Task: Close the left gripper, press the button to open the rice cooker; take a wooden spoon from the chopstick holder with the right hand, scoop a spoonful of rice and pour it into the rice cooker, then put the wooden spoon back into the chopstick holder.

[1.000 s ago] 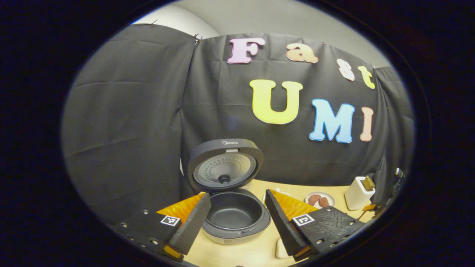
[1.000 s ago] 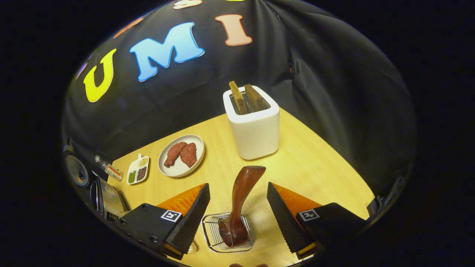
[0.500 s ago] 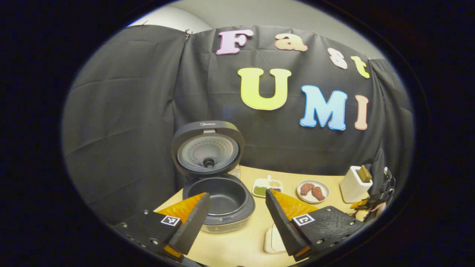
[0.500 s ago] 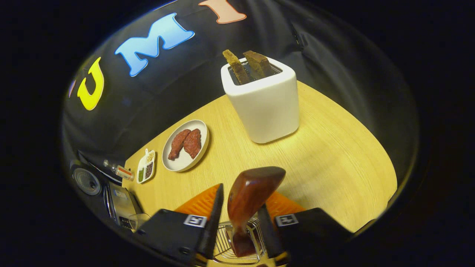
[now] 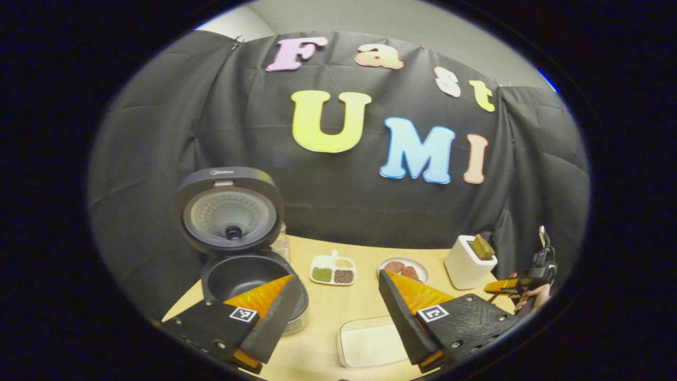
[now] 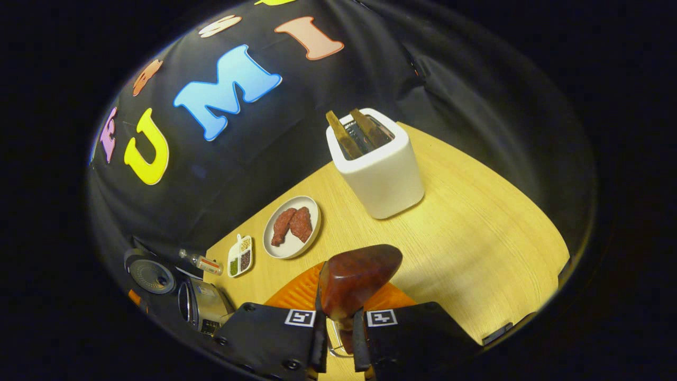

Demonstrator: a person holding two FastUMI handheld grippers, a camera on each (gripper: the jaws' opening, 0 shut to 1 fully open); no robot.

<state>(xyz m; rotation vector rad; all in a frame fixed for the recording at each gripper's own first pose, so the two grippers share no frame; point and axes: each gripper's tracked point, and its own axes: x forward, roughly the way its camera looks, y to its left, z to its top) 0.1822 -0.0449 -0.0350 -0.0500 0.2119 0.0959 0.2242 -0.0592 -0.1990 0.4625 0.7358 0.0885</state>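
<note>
Rice cooker sits on the far left of the bench, lid flipped all the way up and the dark inner pot showing. In the right gripper view you can catch it again at the lower left edge, pretty squashed by the lens.

Next in size, the white toaster is over on the far right of the bench with two slices poking up out of it. In front of the left gripper there's a shallow white tray of rice, lying flat on the near part of the bench.

Between cooker and toaster: a round plate with two reddish pieces of meat on it, and just left of that a little divided dish with different grains in its sections. A small bottle lies near the cooker.

Left gripper is wide open, holding nothing, hanging above the near side of the bench between cooker and rice tray.

Right gripper is clamped tight on the wooden spoon, fingers pressing its handle from both sides, the broad handle end sticking up toward the camera. A bit of the wire chopstick holder peeks out right below, at the spoon's lower part.
</note>
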